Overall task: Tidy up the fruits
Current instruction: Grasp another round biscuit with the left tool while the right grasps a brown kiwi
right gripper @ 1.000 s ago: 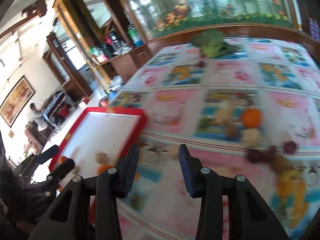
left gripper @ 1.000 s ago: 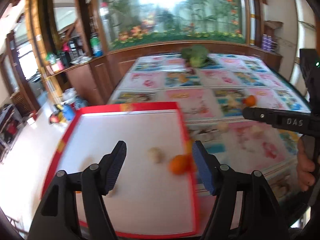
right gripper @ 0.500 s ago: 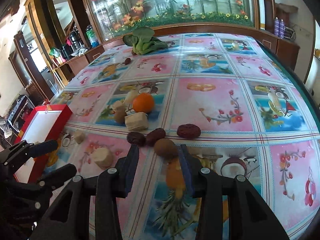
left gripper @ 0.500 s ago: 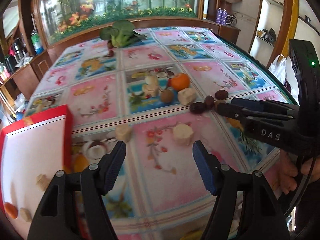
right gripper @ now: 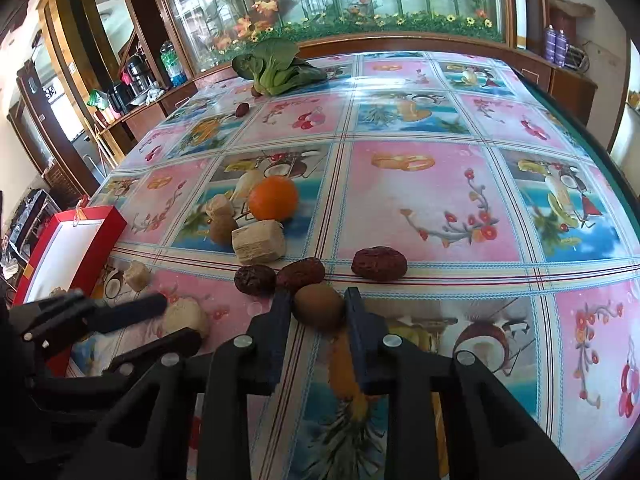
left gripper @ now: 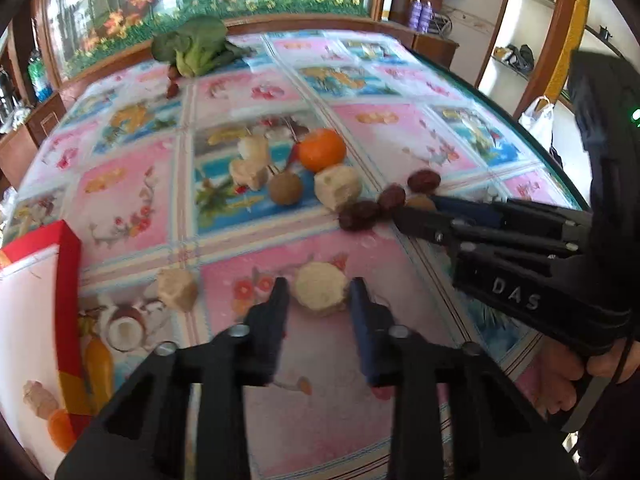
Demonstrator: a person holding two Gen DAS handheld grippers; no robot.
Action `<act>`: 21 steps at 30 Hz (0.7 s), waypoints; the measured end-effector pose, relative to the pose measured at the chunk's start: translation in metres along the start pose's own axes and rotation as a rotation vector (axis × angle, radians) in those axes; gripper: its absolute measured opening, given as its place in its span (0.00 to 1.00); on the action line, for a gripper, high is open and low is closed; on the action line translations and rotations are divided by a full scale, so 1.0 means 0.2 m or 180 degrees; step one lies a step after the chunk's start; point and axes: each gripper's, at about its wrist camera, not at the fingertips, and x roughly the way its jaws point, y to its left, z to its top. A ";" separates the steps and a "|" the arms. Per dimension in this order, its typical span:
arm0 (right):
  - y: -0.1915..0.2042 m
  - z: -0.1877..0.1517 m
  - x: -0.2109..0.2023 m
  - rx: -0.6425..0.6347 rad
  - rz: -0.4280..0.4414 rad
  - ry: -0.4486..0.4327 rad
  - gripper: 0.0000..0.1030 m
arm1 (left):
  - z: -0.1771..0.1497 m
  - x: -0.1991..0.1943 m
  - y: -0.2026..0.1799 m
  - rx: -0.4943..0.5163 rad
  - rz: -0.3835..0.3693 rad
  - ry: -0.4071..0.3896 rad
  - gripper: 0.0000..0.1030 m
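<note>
My left gripper (left gripper: 319,294) stands around a pale cream fruit chunk (left gripper: 320,287) on the tablecloth, fingers close on both sides; the chunk also shows in the right wrist view (right gripper: 186,316). My right gripper (right gripper: 316,304) stands around a brown kiwi (right gripper: 319,305), fingers at its sides. Beyond lie three dark red dates (right gripper: 379,263), a pale block (right gripper: 259,241), an orange (right gripper: 273,198) and several small pale pieces. A red-rimmed white tray (left gripper: 66,264) at the left holds an orange piece (left gripper: 60,428) and a pale piece (left gripper: 39,398).
A bunch of green leafy vegetable (right gripper: 276,65) lies at the table's far side, with a small red fruit (right gripper: 241,109) near it. Another pale chunk (left gripper: 176,288) lies near the tray. The table's right edge (right gripper: 592,136) curves away; cabinets stand behind.
Both grippers swung from the tray to the fruit pile. The left fingers narrowed around the pale chunk; the right fingers came up around the kiwi.
</note>
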 end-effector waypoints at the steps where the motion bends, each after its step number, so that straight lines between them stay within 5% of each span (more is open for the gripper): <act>1: 0.00 0.00 0.00 0.0000 0.0003 -0.0004 0.25 | 0.00 0.00 0.00 0.0013 0.0005 -0.0021 0.30; 12: -0.02 0.00 -0.01 0.0049 0.0064 -0.0037 0.25 | -0.03 -0.07 0.03 -0.0221 0.0027 -0.0115 0.29; 17: -0.01 -0.01 -0.08 0.0143 0.0212 -0.0224 0.25 | -0.06 -0.31 0.10 -0.0231 0.0297 -0.0443 0.29; 21: 0.09 -0.02 -0.12 0.0264 0.0587 -0.0249 0.25 | -0.12 -0.49 0.25 -0.0387 0.0598 -0.0635 0.29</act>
